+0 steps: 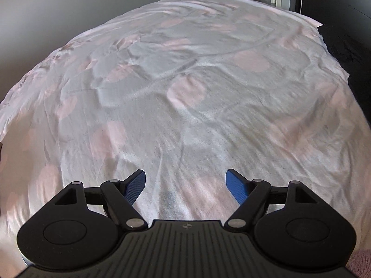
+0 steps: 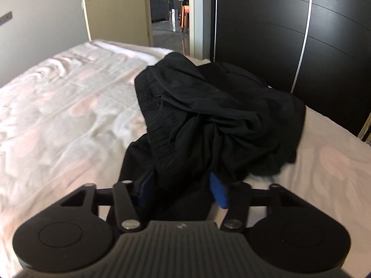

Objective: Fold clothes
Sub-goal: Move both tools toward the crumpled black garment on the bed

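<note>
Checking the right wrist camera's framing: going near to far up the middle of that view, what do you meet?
Right tool → black clothes → bed edge → open doorway.

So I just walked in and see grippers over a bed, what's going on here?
A person is starting to fold clothes. The right gripper has its fingers open around the near edge of a crumpled black garment heaped on the bedsheet. The left gripper hangs open over bare sheet, holding nothing. Nothing is folded yet.
</note>
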A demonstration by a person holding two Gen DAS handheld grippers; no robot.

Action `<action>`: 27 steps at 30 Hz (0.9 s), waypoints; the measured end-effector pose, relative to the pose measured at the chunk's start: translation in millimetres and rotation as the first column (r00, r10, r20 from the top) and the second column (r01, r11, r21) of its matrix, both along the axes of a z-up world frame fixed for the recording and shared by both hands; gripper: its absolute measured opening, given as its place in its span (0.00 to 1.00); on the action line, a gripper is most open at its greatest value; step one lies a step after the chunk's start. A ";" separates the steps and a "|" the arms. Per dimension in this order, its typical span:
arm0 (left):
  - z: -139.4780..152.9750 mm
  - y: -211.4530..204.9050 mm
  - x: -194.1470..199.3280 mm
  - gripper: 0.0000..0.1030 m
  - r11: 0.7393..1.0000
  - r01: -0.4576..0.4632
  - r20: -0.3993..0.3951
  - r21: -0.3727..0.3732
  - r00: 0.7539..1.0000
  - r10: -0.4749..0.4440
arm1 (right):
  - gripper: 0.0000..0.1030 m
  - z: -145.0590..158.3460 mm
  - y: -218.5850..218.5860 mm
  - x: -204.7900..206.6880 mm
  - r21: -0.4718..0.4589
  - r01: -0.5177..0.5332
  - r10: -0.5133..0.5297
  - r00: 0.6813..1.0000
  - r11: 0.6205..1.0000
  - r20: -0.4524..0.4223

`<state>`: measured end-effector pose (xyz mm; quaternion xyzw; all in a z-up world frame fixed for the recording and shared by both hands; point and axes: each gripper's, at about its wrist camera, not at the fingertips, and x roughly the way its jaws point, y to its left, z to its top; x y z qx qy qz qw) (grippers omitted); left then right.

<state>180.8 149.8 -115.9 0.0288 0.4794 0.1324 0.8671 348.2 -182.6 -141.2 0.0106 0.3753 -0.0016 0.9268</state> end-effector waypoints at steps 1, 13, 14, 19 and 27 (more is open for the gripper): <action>-2.1 2.5 1.0 0.74 1.000 -0.001 -0.007 -0.003 1.000 0.001 | 0.38 -2.1 1.0 5.2 -0.007 0.002 -0.002 1.000 1.000 -0.009; 27.4 32.9 -42.6 0.71 0.997 -0.076 0.013 0.013 0.997 0.076 | 0.19 46.1 57.0 -36.2 0.023 -0.162 0.160 0.986 0.987 0.051; 31.7 36.0 -49.5 0.71 0.996 -0.083 0.014 0.015 0.996 0.083 | 0.20 53.4 67.9 -46.5 0.034 -0.194 0.192 0.980 0.980 0.056; 57.1 61.1 -97.8 0.71 0.990 -0.140 0.062 0.030 0.988 0.138 | 0.19 83.9 124.6 -106.7 0.164 -0.343 0.337 0.940 0.925 0.061; 94.0 111.0 -183.3 0.70 0.964 -0.261 0.146 0.054 0.957 0.251 | 0.19 111.3 234.3 -219.0 0.325 -0.583 0.603 0.797 0.745 0.048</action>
